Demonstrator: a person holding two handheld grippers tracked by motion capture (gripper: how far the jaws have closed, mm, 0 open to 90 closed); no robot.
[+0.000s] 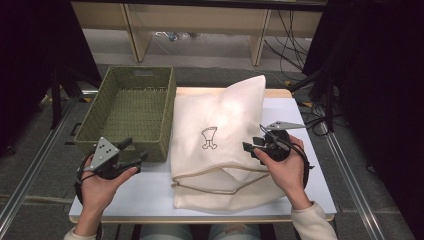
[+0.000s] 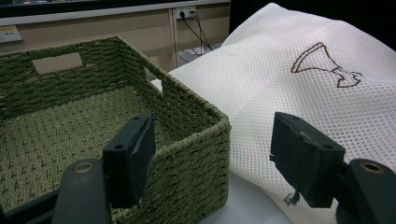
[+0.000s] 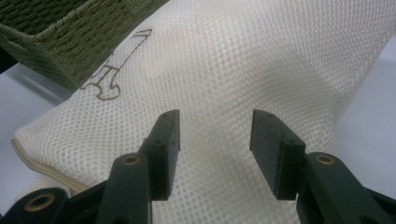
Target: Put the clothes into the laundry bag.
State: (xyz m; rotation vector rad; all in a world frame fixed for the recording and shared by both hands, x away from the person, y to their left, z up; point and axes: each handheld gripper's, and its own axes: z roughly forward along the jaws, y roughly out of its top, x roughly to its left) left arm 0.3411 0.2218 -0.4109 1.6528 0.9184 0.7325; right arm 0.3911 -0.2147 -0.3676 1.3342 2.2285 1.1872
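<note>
With both grippers open and empty, the right gripper [image 1: 253, 145] hovered at the white mesh bag [image 1: 220, 135] lying beside the green basket [image 1: 100, 115], apparently approaching a grasp, while the left gripper [image 1: 134, 154] waited near the basket's corner.

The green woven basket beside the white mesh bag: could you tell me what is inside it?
Nothing lies on the woven floor of the green woven basket where visible; its near wall hides a strip of the bottom.

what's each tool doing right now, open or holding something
Left tool: open, empty, at the green woven basket corner.
Right tool: open, holding nothing, over the white mesh bag.
</note>
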